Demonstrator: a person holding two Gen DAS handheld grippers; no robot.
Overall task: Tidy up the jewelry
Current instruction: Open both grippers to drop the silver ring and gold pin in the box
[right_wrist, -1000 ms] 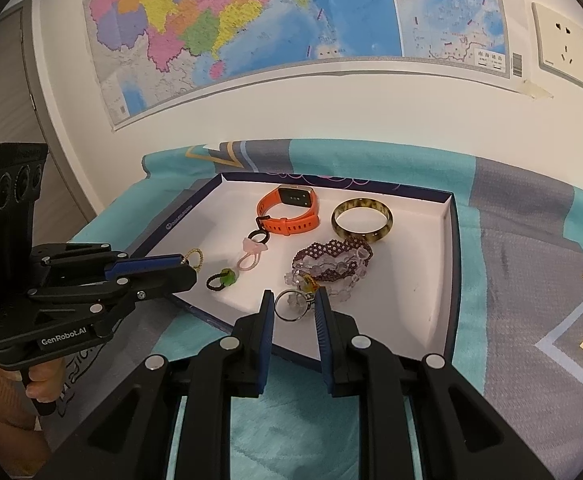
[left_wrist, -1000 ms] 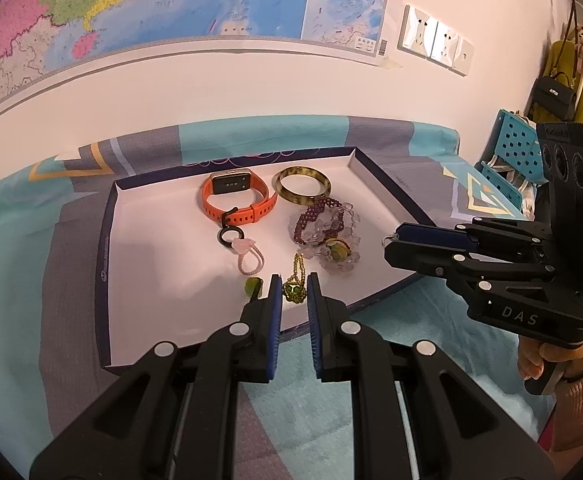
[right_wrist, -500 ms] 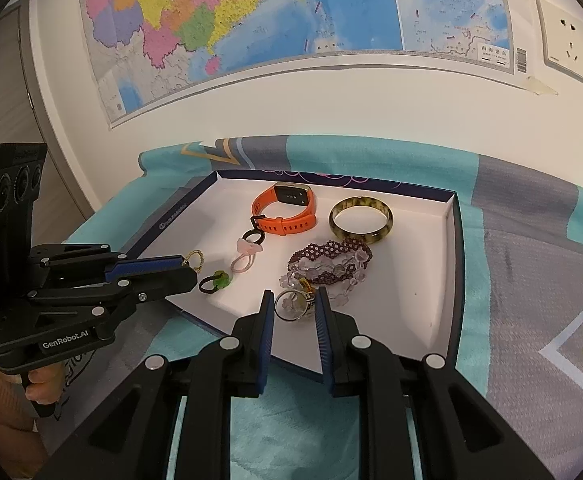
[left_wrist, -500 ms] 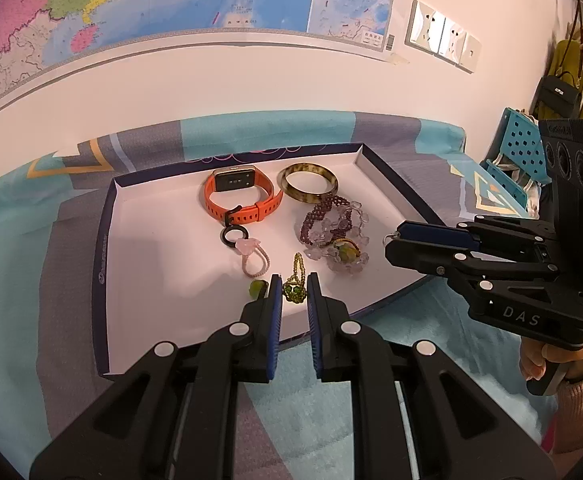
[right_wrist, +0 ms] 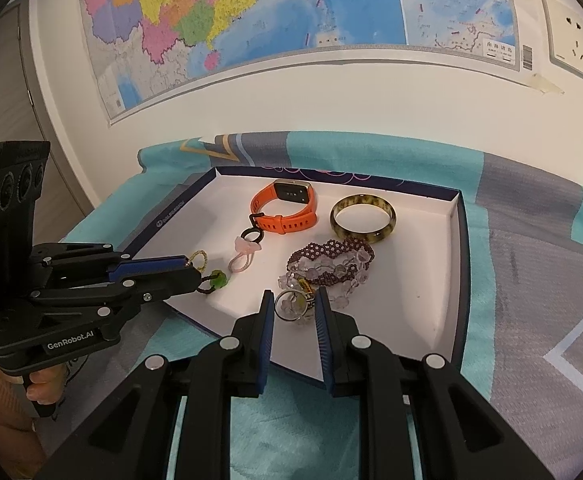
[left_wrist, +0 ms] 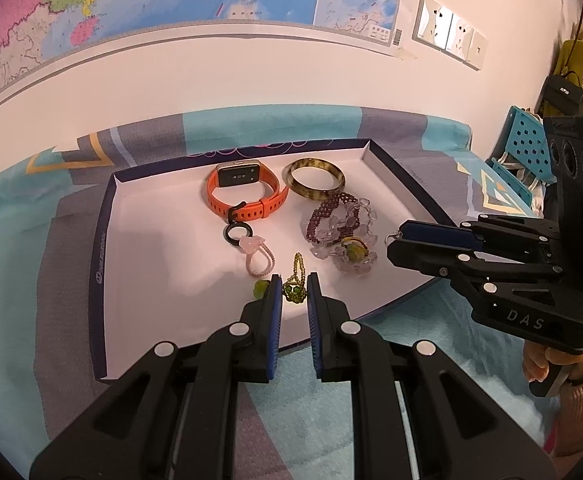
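A shallow white tray (left_wrist: 139,240) with a dark rim holds the jewelry: an orange watch (left_wrist: 247,196), a mottled bangle (left_wrist: 314,178), a pile of purple and clear bead bracelets (left_wrist: 341,224), a pink loop ring (left_wrist: 257,258) and a green bead ring (left_wrist: 258,288). My left gripper (left_wrist: 294,294) is shut on a small green-and-gold beaded ring (left_wrist: 294,289), above the tray's near edge. My right gripper (right_wrist: 293,307) is shut on a thin silver ring (right_wrist: 290,306), also above the near edge.
The tray (right_wrist: 457,240) sits on a teal and grey patterned cloth (right_wrist: 531,240). A wall with a map (right_wrist: 251,12) stands close behind. A blue perforated crate (left_wrist: 527,148) and hanging bags are at the far right in the left wrist view.
Both grippers have drawn back slightly from the tray, each still holding its ring. The jewelry in the tray has not moved.
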